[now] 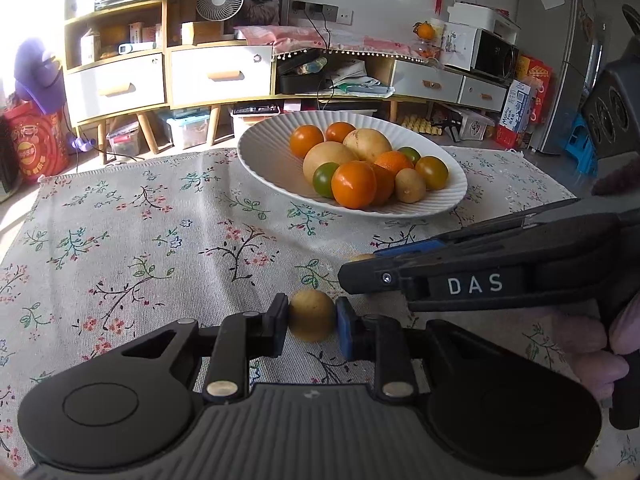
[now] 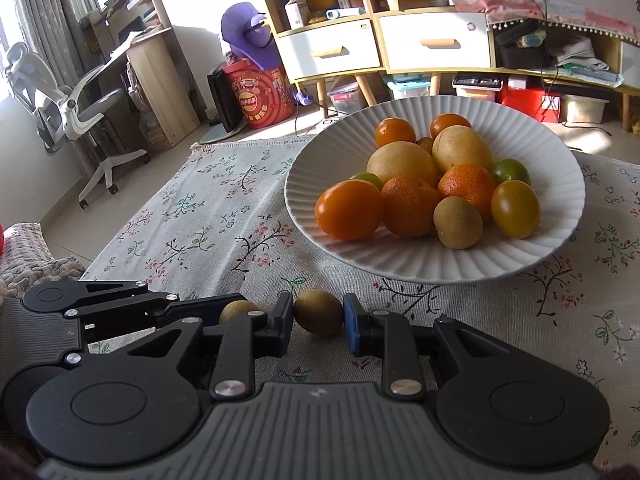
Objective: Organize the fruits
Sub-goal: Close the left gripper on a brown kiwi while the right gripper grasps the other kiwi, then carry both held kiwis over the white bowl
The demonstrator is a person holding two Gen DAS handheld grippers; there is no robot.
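two small round yellow-brown fruits sit low over the floral-printed fabric tablecloth (image 1: 160, 220), one in each gripper, and both are nearer to the cameras than anything else. the left gripper (image 1: 312, 322) has its black pad and its blue pad pressed against the sides of the paler yellow fruit (image 1: 312, 320), so its jaws are narrowed right onto it. the right gripper (image 2: 319, 318) stands just beside it, crossing in from the right in the left wrist view; its jaws bracket the darker olive-brown fruit (image 2: 319, 312), the left pad touching, while the blue pad looks to have a sliver of gap, so i cannot tell whether the hold is firm. whether either fruit rests on the cloth or is lifted clear of it cannot be told.

beyond them, well apart across the cloth, the wide white ribbed ceramic plate (image 2: 400, 268) carries the pile already gathered: orange tomatoes, two large pale yellow fruits, rough-skinned mandarins, green ones and a brown kiwi-like fruit (image 2: 458, 222).

the step in hand looks like the pickup of the last two loose fruits. the next move calls for lifting both, carrying them forward over the near rim of the plate, and lowering them into a free spot at the front, since a drop onto the heap could set round fruits rolling.
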